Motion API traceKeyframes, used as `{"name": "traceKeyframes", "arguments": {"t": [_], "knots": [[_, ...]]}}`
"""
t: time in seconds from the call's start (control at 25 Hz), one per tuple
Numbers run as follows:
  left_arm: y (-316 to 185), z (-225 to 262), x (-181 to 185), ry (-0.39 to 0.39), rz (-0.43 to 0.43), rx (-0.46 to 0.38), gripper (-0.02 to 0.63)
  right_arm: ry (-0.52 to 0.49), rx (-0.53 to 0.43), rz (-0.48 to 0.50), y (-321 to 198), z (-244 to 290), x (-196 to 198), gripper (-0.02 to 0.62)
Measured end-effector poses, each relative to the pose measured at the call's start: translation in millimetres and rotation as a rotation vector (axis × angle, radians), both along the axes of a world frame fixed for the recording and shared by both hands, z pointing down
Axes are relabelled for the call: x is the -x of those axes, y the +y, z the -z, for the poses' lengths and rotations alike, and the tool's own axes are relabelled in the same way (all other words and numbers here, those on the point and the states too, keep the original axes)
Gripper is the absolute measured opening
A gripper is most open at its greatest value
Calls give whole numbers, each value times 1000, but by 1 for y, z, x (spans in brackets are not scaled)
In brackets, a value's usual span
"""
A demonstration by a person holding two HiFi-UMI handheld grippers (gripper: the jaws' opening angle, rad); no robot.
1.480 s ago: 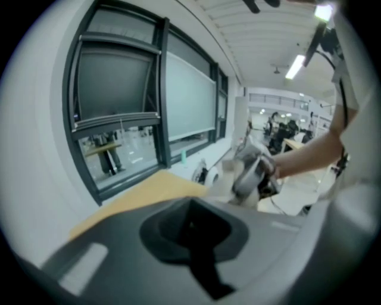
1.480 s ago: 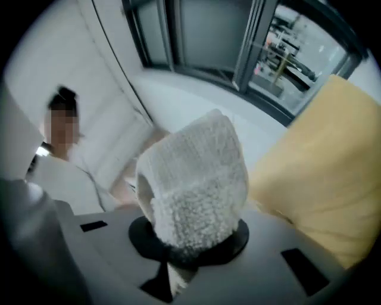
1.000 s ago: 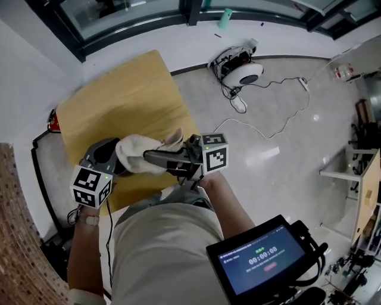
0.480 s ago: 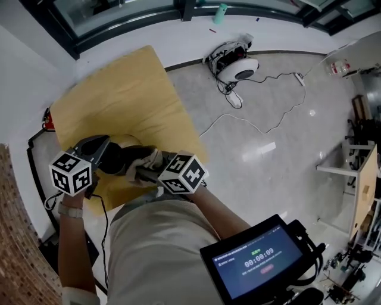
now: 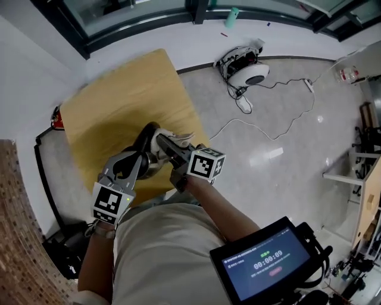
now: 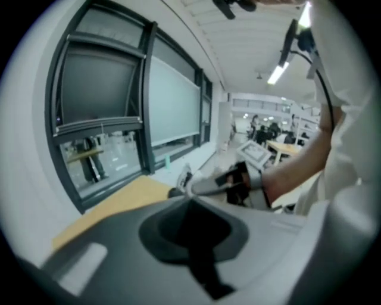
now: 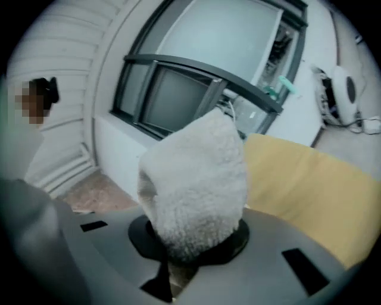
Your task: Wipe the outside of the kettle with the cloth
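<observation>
Right claw (image 7: pixel 191 243) clenched on cloth (image 7: pixel 193 179) beside kettle (image 5: pixel 146 138); left claw (image 6: pixel 191 233) pressed shut nearby.

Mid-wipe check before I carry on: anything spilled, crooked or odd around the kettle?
Nothing stands out. The right gripper is shut on the cloth, held against the dark kettle over the wooden table, which shows no spill. A loose cable lies on the floor, well aside.

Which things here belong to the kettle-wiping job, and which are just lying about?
Job in hand:
cloth, pinched in the right gripper
dark kettle, mostly hidden
yellow table

Lying about:
round white device on the floor
white cable
green object by the window
</observation>
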State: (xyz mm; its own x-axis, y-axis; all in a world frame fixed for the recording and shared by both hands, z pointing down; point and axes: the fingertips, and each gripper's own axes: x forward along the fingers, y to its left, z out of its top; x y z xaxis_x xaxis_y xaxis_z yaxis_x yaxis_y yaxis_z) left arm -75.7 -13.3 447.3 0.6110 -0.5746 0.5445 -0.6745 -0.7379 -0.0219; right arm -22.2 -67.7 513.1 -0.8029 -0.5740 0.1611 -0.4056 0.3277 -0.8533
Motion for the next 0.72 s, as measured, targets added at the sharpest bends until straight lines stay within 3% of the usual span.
{"name": "traceKeyframes", "arguments": {"t": [0.08, 0.12, 0.16, 0.24, 0.28, 0.32, 0.44, 0.48, 0.52, 0.6, 0.64, 0.68, 0.72], "knots": [[0, 1, 3, 4, 2, 4, -9, 173, 190, -10, 5, -68, -1, 69], [1, 2, 3, 12, 1, 16, -9, 167, 235, -14, 8, -79, 1, 69], [2, 3, 3, 19, -2, 26, -9, 52, 205, -46, 7, -63, 0, 69], [3, 6, 3, 28, -12, 34, -9, -312, -10, -156, -6, 14, -14, 69], [3, 7, 4, 28, -15, 37, -10, -416, -90, -193, -14, 39, -19, 69], [2, 7, 5, 24, -15, 38, -10, -396, -96, -203, -20, 35, -17, 69], [1, 6, 8, 22, -8, 33, -11, 4, 152, -113, -25, -70, 4, 69], [1, 6, 7, 26, -4, 36, -11, 39, 184, -72, -24, -82, 9, 69], [1, 6, 7, 32, 1, 39, -11, 23, 130, -25, -21, -70, 11, 69], [1, 7, 7, 41, 6, 44, -11, 53, -135, 125, -9, -25, 19, 69], [1, 7, 7, 38, 6, 42, -11, 150, -240, 210, -1, -20, 24, 69], [1, 7, 8, 32, 6, 38, -11, 281, -277, 275, 4, -33, 28, 69], [0, 7, 9, 26, 6, 31, -11, 396, -256, 314, 4, -55, 28, 69]]}}
